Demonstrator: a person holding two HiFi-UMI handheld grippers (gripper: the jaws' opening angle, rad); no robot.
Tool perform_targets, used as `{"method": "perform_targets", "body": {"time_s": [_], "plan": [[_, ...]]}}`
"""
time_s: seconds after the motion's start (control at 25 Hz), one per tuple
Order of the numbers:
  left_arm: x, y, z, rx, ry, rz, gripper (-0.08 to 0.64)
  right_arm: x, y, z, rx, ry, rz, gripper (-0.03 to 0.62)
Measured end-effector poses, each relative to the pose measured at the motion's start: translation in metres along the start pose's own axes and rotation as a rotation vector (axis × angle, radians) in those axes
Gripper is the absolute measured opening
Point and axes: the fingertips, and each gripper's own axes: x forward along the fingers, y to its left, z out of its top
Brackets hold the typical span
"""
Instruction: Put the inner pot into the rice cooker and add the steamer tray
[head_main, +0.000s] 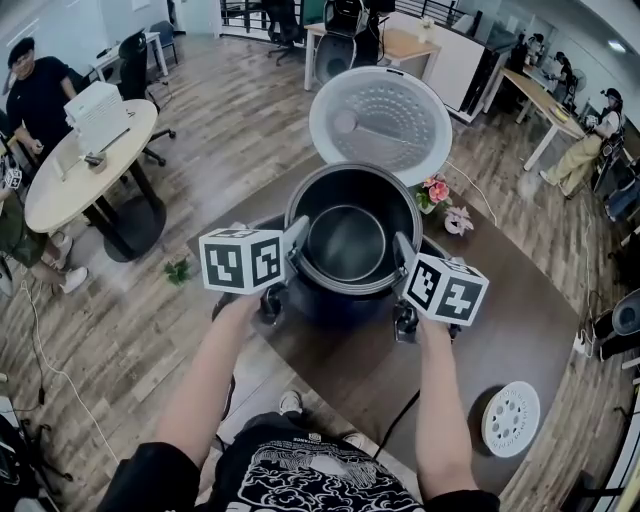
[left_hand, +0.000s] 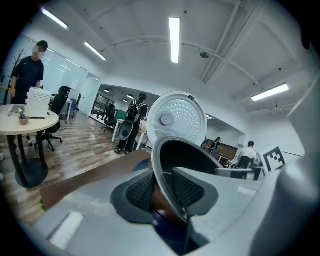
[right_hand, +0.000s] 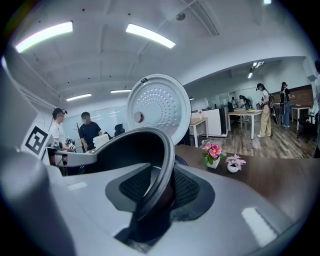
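The dark inner pot (head_main: 350, 240) is held by its rim from both sides, right over the dark blue rice cooker body (head_main: 335, 302). My left gripper (head_main: 297, 240) is shut on the pot's left rim, with the rim (left_hand: 165, 175) pinched between its textured pads. Opposite it, my right gripper (head_main: 403, 252) is shut on the right rim (right_hand: 162, 165). The cooker's white lid (head_main: 380, 120) stands open behind the pot. Whether the pot rests inside the cooker cannot be told. The white perforated steamer tray (head_main: 511, 418) lies flat on the table at the front right.
Two small flower pots (head_main: 435, 192) (head_main: 458, 218) stand on the brown table (head_main: 520, 310) right of the cooker. A black cord (head_main: 400, 420) runs off the table's front edge. A round white table (head_main: 80, 170) and people are at the left.
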Motion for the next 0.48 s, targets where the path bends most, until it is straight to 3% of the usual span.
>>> {"method": "perform_targets", "body": {"time_s": [0.48], "plan": [[0.011, 0.004, -0.021, 0.026, 0.053, -0.005, 0.115, 0.008, -0.009, -0.026, -0.049, 0.074, -0.049, 0.146]]}}
